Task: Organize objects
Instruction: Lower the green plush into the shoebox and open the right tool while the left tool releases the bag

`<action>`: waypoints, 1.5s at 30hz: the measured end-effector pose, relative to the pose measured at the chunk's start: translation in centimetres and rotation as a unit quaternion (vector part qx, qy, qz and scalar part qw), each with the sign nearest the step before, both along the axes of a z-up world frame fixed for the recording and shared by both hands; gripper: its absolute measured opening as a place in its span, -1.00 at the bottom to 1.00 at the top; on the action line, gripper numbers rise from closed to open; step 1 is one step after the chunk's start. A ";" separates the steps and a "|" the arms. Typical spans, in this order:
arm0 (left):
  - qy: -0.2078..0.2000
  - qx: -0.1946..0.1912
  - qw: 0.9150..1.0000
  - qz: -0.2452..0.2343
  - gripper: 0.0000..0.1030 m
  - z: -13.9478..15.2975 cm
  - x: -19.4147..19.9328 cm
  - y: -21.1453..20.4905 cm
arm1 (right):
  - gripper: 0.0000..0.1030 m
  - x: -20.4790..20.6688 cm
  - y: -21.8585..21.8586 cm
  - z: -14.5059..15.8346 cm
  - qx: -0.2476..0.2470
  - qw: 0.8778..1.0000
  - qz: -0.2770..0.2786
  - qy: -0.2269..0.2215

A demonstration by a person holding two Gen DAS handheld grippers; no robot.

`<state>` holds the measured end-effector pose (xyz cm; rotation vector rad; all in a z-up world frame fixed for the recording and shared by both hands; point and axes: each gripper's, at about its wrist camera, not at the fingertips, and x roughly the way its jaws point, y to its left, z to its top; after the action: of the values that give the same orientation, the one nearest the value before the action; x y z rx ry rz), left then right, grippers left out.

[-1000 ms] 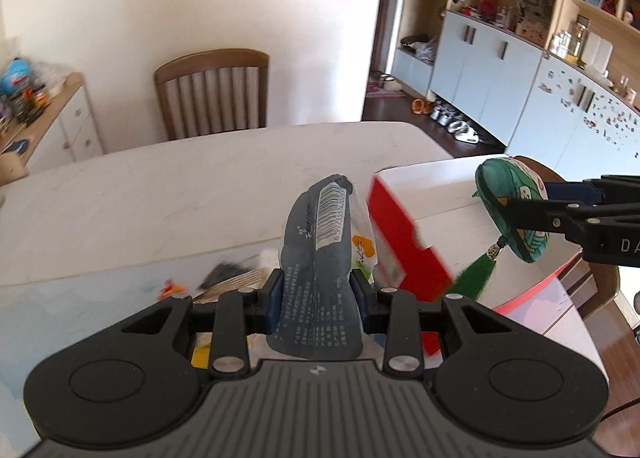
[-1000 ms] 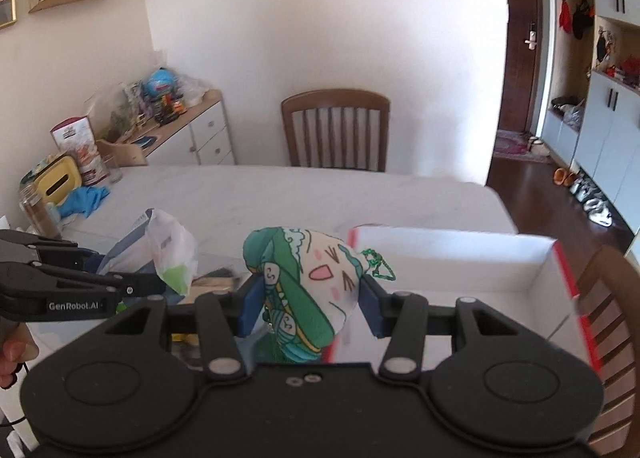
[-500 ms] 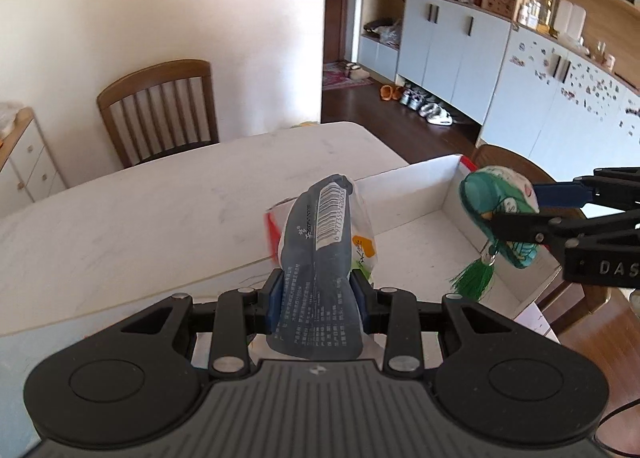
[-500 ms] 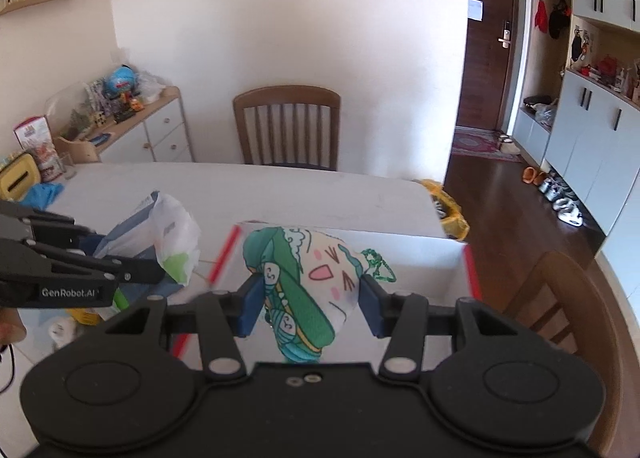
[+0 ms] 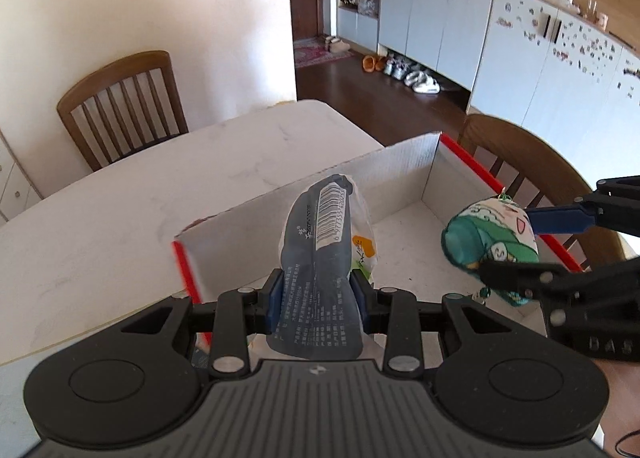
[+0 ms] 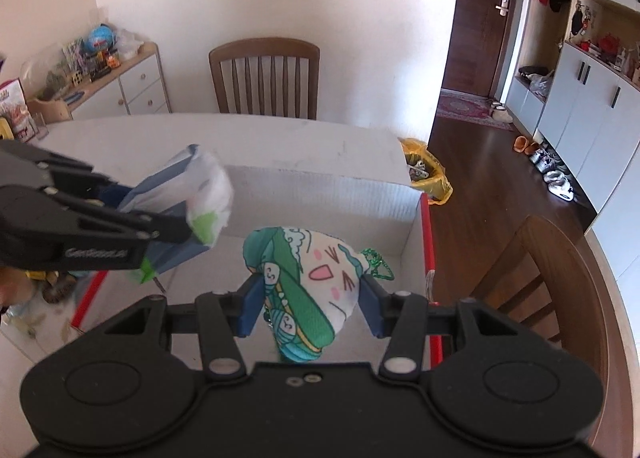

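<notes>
Clamping a dark blue snack packet (image 5: 320,270) between its blue pads, the left tool (image 5: 318,294) holds the packet upright, barcode end pointing away from the tool and over the open box (image 5: 404,162). The packet's white and green end shows in the right wrist view (image 6: 208,198), hanging above the box's near left corner. The right tool (image 6: 310,300) is clamped on a plush pouch (image 6: 308,282), green with a white cartoon face, its pads pressing the pouch from both sides. A green cord (image 6: 376,262) sticks out of the pouch just beside the right-hand pad. Seen from the left tool, the pouch (image 5: 492,238) sits to the right of the packet, above the box's red-edged right wall, with the two tools near each other but apart. The box is white inside with red rims and stands on the pale marble counter (image 5: 160,198), straight ahead of and below both tools; the part of its floor in view is bare. Beyond the counter stands a wooden chair (image 6: 266,78), and a second chair (image 6: 560,278) is to the right of the right tool, beside the box. A yellow bag (image 6: 424,170) sits on the floor past the counter's far corner.
</notes>
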<state>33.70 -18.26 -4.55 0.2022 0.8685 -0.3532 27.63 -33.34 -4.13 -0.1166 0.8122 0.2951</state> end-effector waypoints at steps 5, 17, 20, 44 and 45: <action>0.021 0.009 1.000 -0.006 -0.34 -2.0 2.0 -1.4 | -0.04 1.1 0.2 -1.3 -0.009 1.000 0.015 0.017; 0.066 0.064 0.995 -0.034 -0.34 -6.7 4.7 -3.4 | -0.04 2.7 0.8 -4.7 -0.034 0.996 0.052 0.060; 0.085 0.067 0.993 -0.034 -0.34 -7.7 5.2 -3.4 | -0.03 2.9 1.2 -5.5 -0.040 0.995 0.058 0.070; 0.121 0.075 0.989 -0.038 -0.05 -9.4 7.1 -3.2 | 0.00 4.6 3.2 -8.3 -0.081 0.984 0.091 0.131; 0.116 0.077 0.990 -0.037 0.02 -9.2 7.1 -3.1 | 0.01 4.7 3.1 -8.3 -0.078 0.984 0.088 0.135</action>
<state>40.76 -21.41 -13.77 0.3428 1.1221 -0.3838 32.31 -30.22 -12.45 -0.3013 1.0980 0.4205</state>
